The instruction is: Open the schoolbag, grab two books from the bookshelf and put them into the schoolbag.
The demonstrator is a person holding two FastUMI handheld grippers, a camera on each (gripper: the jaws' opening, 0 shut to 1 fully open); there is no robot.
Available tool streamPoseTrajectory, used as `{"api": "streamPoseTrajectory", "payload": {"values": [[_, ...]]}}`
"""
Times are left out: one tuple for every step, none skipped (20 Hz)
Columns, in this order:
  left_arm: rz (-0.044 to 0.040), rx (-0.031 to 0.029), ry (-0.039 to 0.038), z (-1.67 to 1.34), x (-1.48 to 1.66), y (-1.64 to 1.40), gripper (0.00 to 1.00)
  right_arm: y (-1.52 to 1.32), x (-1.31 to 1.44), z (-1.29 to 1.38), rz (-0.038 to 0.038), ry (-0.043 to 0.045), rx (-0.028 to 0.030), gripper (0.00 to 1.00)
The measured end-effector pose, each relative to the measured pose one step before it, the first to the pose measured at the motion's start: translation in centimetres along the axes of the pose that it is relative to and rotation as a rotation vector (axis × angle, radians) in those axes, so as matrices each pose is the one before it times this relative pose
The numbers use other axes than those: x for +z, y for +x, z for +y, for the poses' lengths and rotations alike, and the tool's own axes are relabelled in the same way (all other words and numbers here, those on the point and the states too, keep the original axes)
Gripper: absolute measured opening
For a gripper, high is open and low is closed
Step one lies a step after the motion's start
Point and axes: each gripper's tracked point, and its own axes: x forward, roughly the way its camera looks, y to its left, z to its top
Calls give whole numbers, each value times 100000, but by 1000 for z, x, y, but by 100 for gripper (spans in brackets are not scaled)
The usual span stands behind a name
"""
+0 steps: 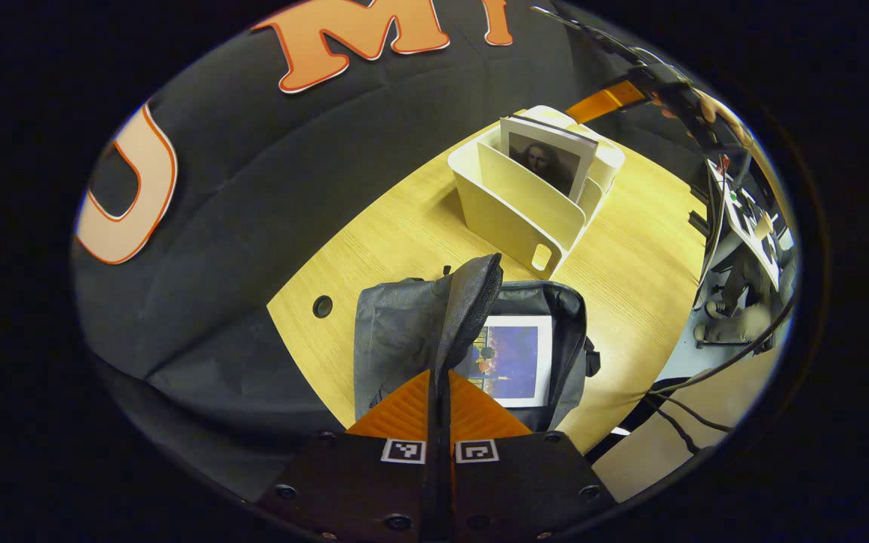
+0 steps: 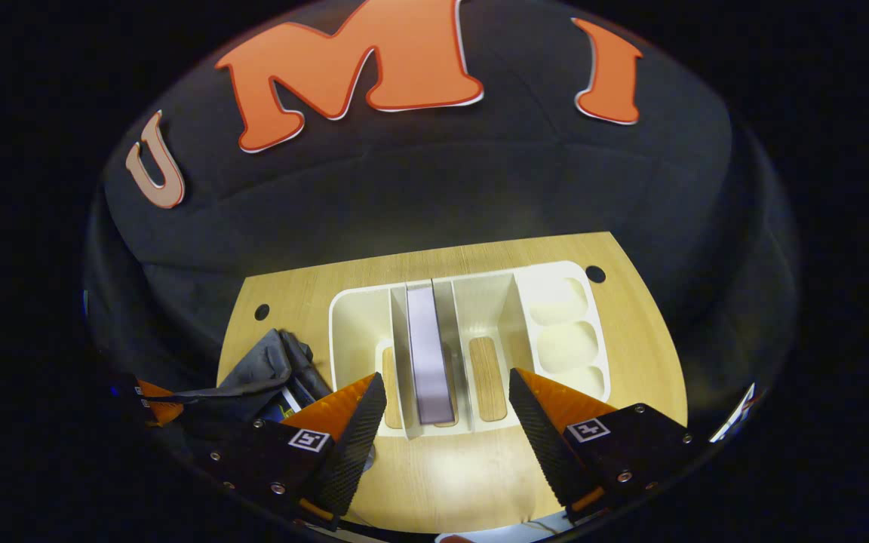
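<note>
Schoolbag (image 1: 404, 332): dark grey fabric, lying flat on the wooden table (image 1: 631, 279), its flap (image 1: 468, 309) being held up so the mouth is gaping open.
Book in bag (image 1: 510, 358): one, white-bordered with a blue cover, lying flat inside the opening.
Bookshelf (image 1: 517, 215): cream plastic divider rack, standing on the table just beyond the bag; upright slots plus a side tray with three round-cornered pockets (image 2: 566, 332).
Book in rack (image 2: 428, 354): one, standing upright in a middle slot, portrait cover facing the bag.
Left gripper (image 1: 440, 392): jaws together, clamped on the raised flap.
Right gripper (image 2: 440, 415): jaws wide apart, holding nothing, hovering above the near edge of the rack, the book lining up between them.
Clearance: bare table lying in front of the rack; slots beside the book standing free.
Edges: bag sitting near the table's front edge; two round holes (image 2: 262, 311) near the back corners.
</note>
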Motion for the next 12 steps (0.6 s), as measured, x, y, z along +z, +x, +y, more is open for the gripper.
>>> {"api": "streamPoseTrajectory", "payload": {"values": [[1309,243,-1023,-33,-233,-45,0,978,496,166,2379,-3448,-829,98],[670,496,-639,107,-183,-46,0,891,475,524,2210,-1692,1298,98],[652,15,-369,-93,-116,-45,0,721,-29,763,3319,1003,2817,98],[529,-499,-226,-94,-211,-113,0,1011,-38,377,3015,706,1480,98],[912,-600,-151,-137,-203,-52,0,1179,-172,-2,2486,-535,308,98],[512,389,89,199,-20,-57,0,1140,-271,-142,2861,-558,-699,98],[412,539,28,317,57,-44,0,462,-364,-913,2110,-892,-1525,97],[219,84,-671,172,58,78,0,875,-131,-218,2033,-827,-1113,93],[82,-389,-996,13,-44,136,0,582,-199,-173,2397,415,-1042,83],[222,-327,-711,-4,-41,68,0,527,-189,115,1707,777,-412,79],[-71,670,-468,223,40,85,0,490,51,40,868,1137,-36,70],[-398,594,-491,283,69,140,1,459,78,29,840,1154,-129,65]]}}
